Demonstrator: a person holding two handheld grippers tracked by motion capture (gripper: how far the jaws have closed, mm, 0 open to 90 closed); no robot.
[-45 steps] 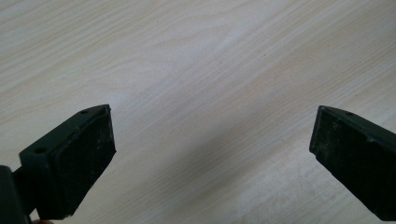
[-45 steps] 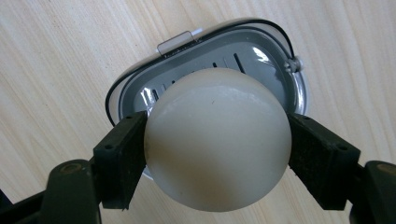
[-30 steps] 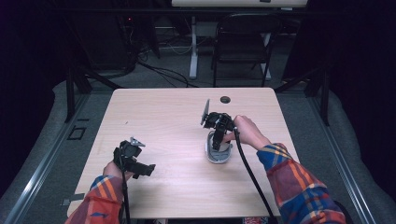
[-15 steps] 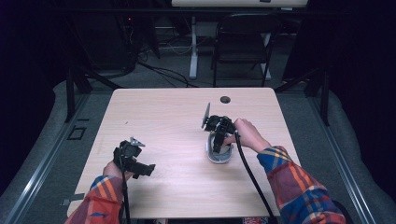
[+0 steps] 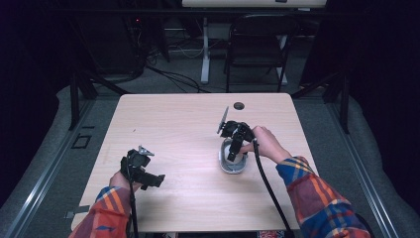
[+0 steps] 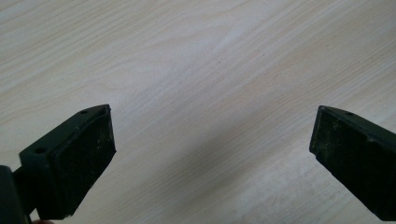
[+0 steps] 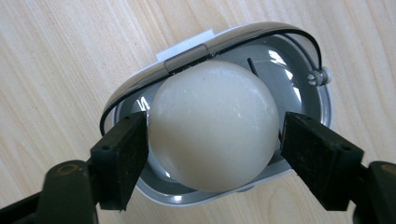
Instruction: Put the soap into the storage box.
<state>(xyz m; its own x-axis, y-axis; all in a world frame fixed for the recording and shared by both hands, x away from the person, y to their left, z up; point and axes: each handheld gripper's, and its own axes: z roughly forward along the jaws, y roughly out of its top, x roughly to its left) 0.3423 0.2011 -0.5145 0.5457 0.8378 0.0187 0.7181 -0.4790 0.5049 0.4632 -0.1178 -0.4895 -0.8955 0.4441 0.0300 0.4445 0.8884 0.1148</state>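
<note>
A white egg sits in a small grey oval dish with a shiny rim, on the light wooden table. My right gripper points down into the dish, and its two black pads stand against the egg's sides, shut on it. In the high view the right gripper covers most of the egg. My left gripper rests near the table's front left, apart from the dish. Its jaws stand wide open over bare wood in the left gripper view, with nothing between them.
A small dark round hole lies near the table's far edge. A folding chair and cables stand on the floor beyond the table. Cables trail from both grippers toward the front edge.
</note>
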